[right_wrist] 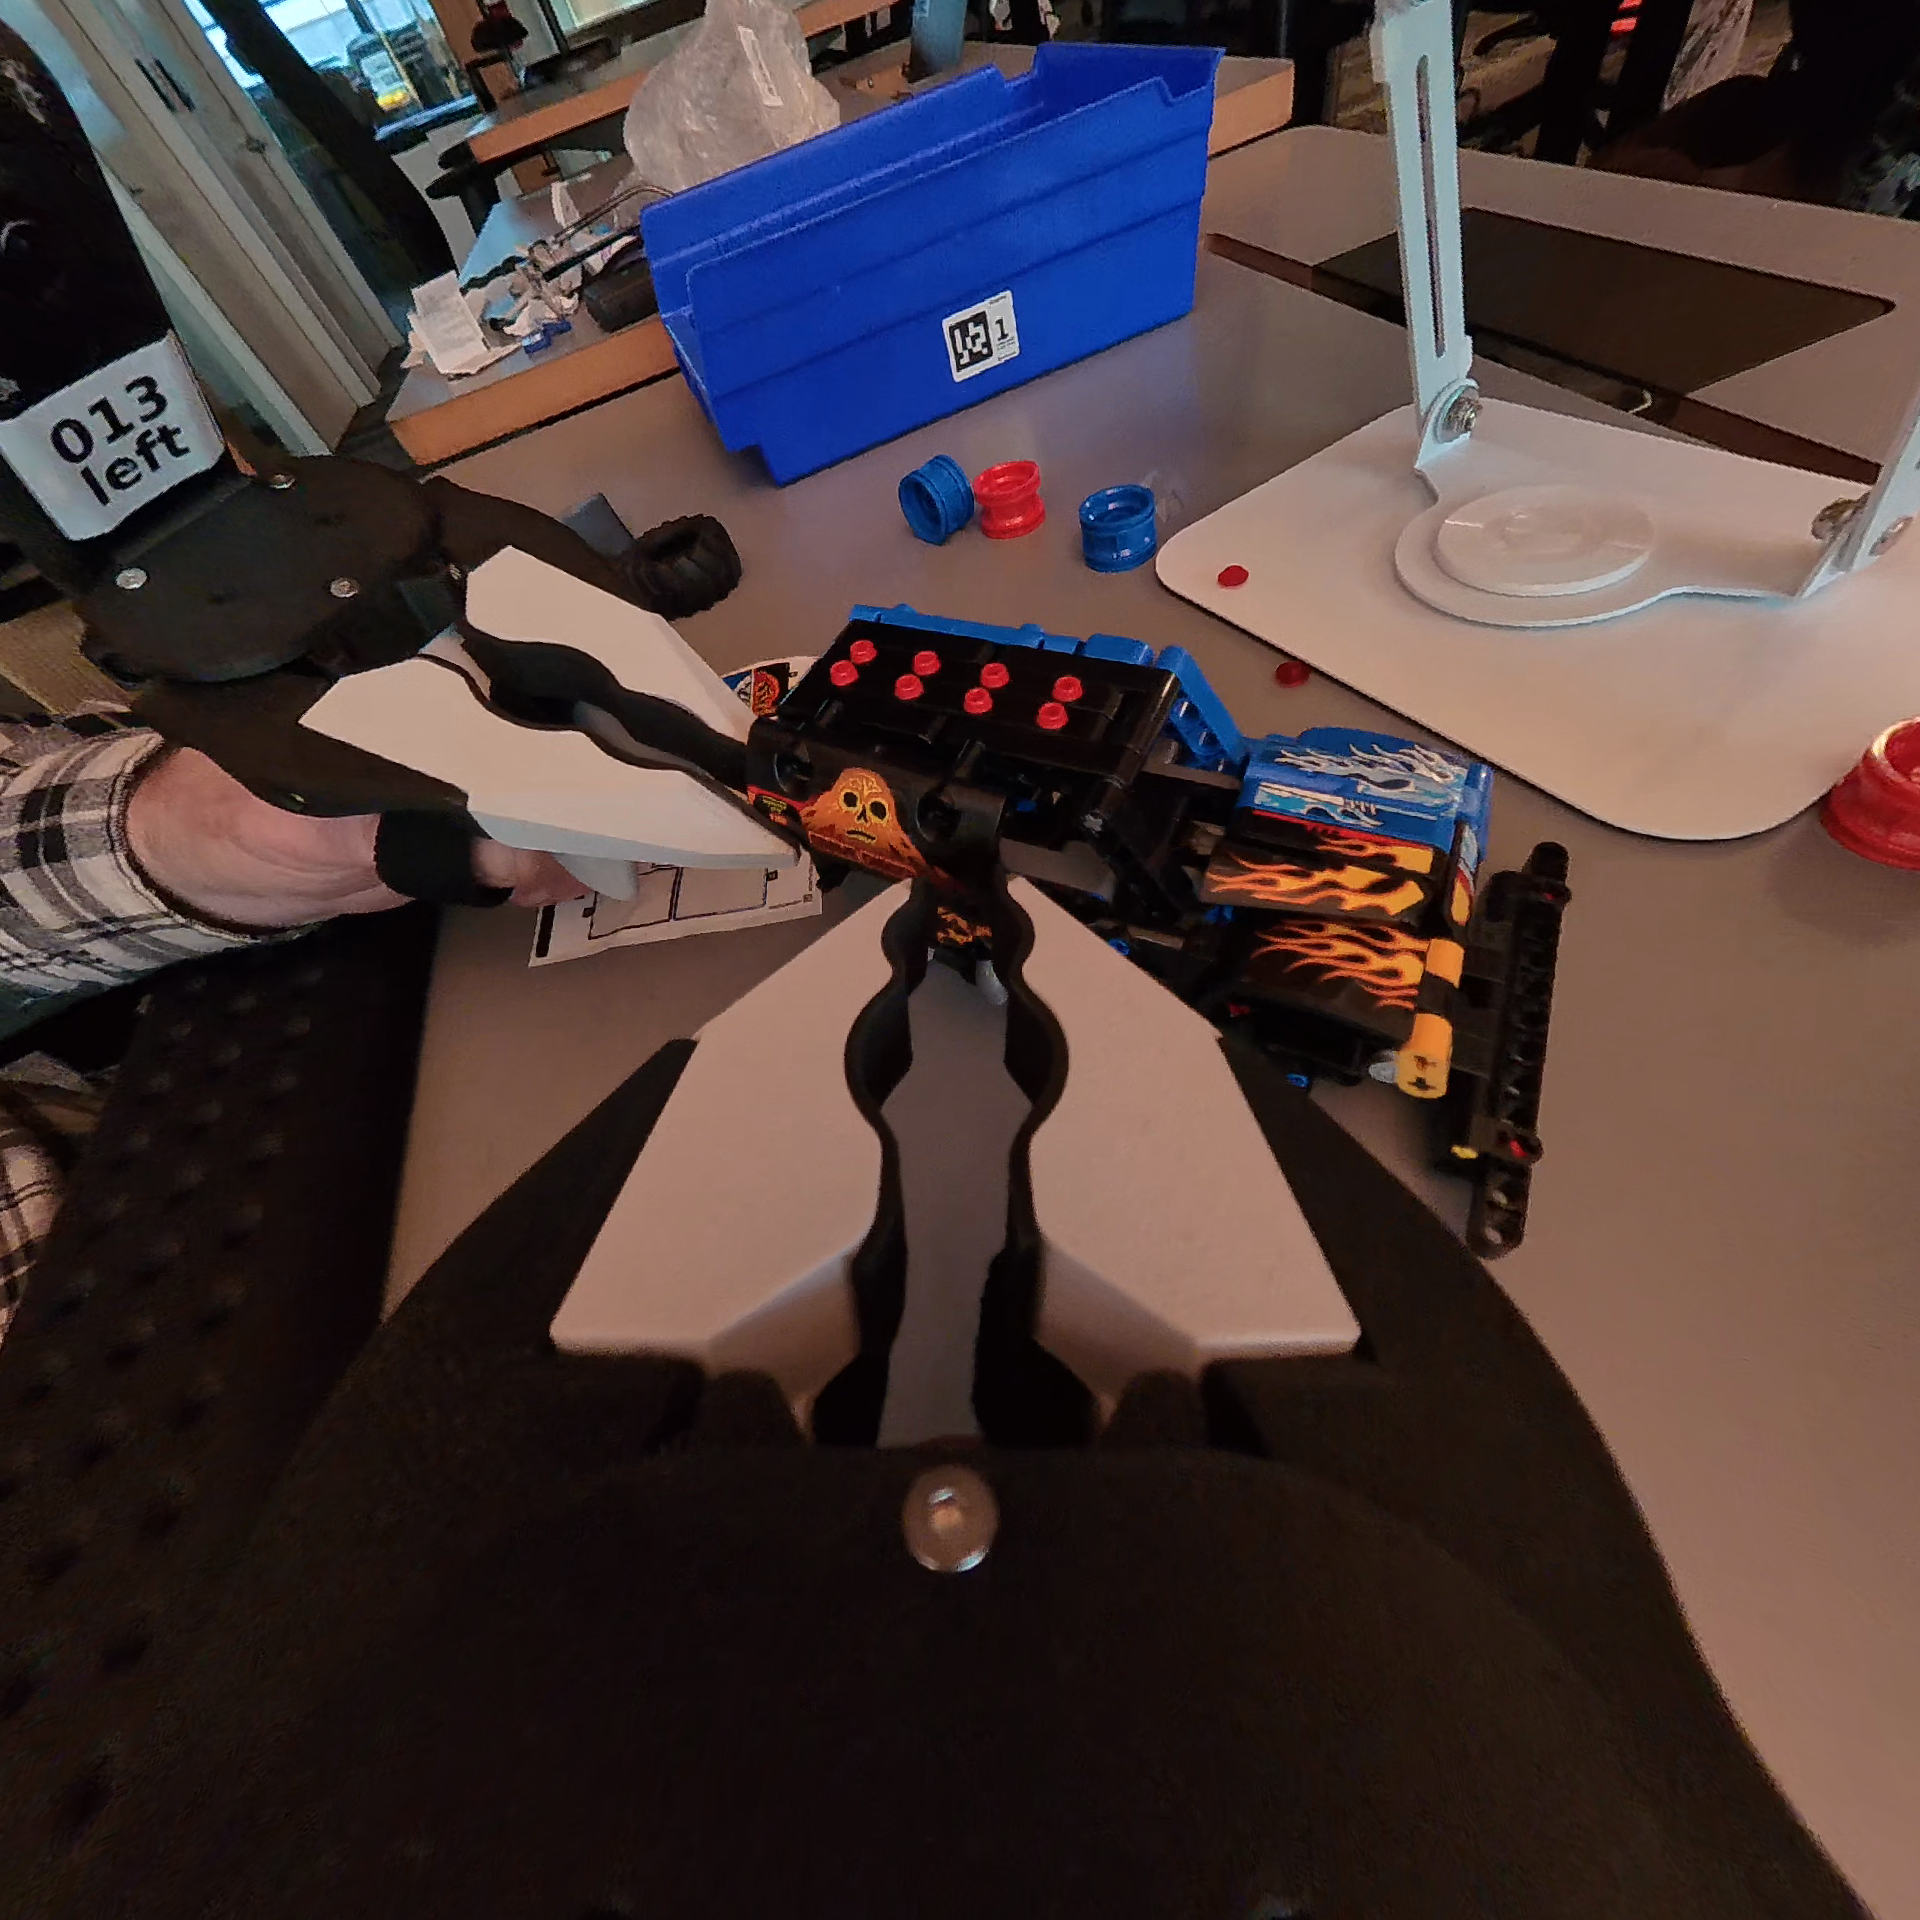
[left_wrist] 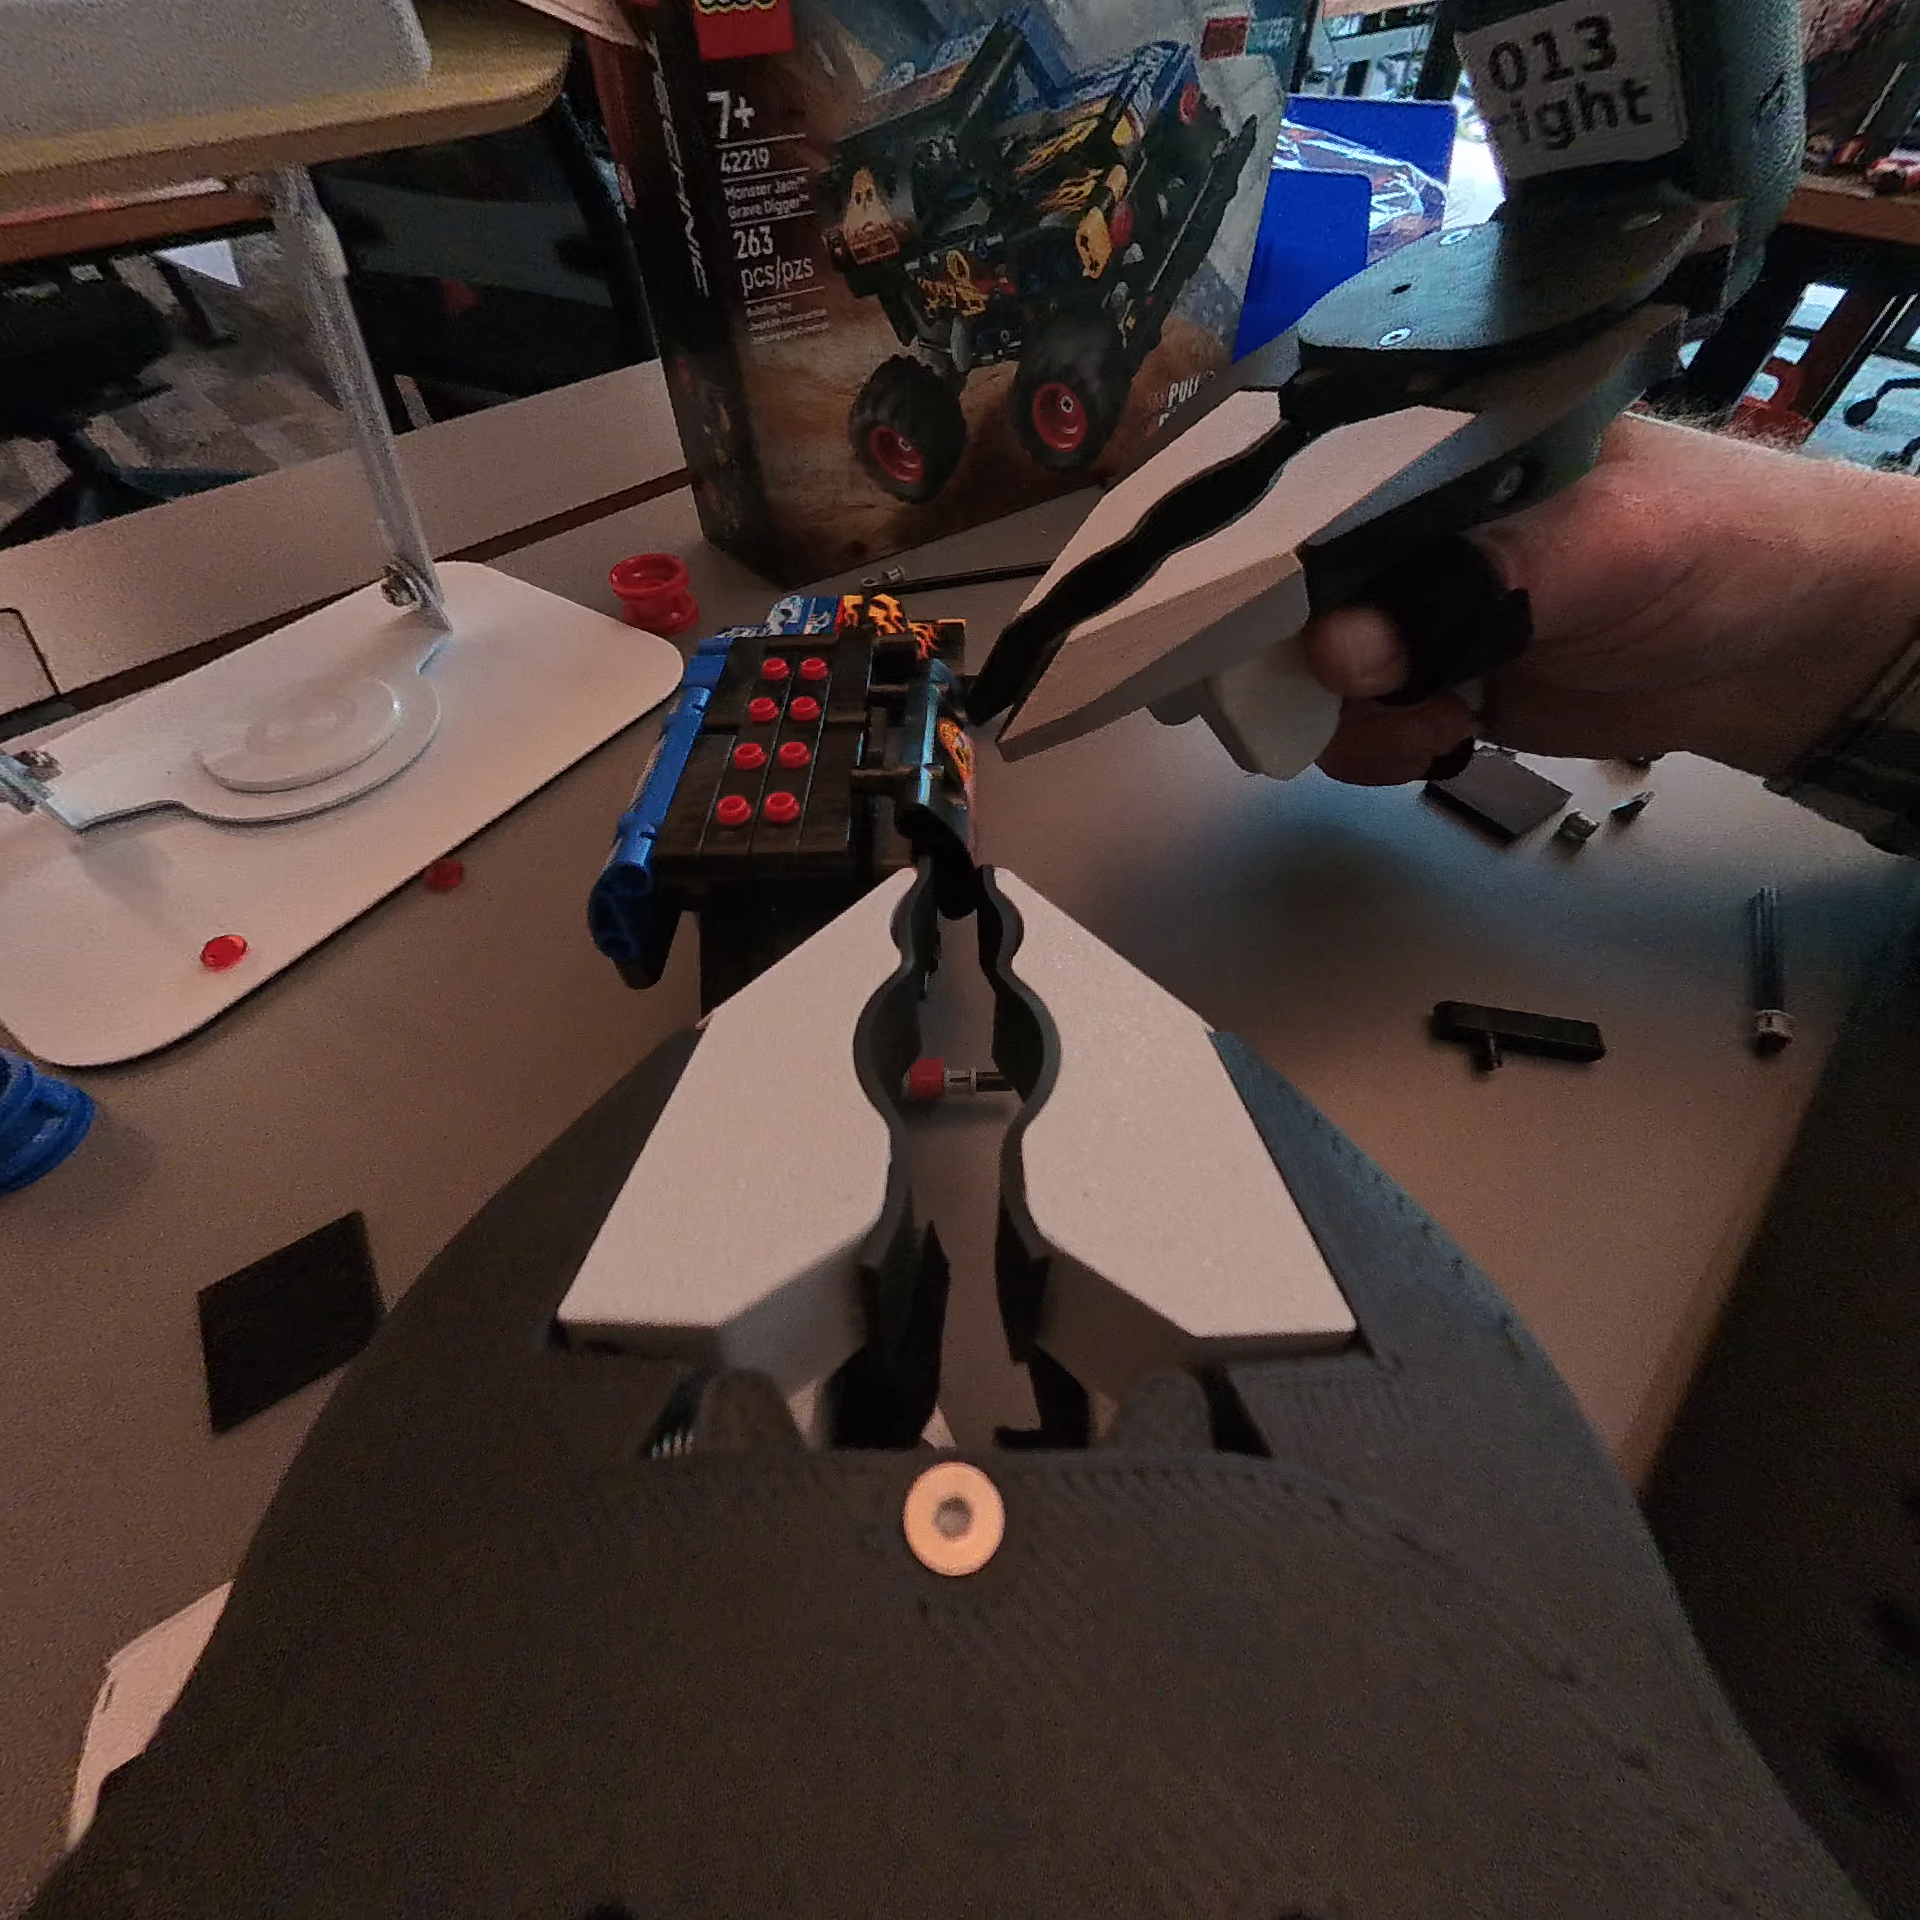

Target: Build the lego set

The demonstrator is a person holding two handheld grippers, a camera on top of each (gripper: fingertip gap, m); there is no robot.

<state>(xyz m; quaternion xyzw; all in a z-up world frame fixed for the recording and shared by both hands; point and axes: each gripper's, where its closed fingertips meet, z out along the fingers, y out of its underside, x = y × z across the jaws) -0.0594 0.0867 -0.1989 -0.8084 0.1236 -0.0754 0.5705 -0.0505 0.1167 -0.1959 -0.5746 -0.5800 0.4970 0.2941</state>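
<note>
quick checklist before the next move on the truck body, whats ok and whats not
1. Left gripper closed on the black and blue lego truck body, at its near end: ok.
2. Right gripper holding the body at the skull-sticker side: cannot tell, its tips reach the body but the contact is hidden.
3. Body lifted off the grey table: cannot tell.
4. Red studs on the body's black top face seated in rows: ok.
5. Loose parts within view: ok, blue and red wheel hubs and a black rubber tyre lie beside the blue plastic bin.
6. Small red-tipped pin lies loose on the table under the left gripper: not ok.
</note>
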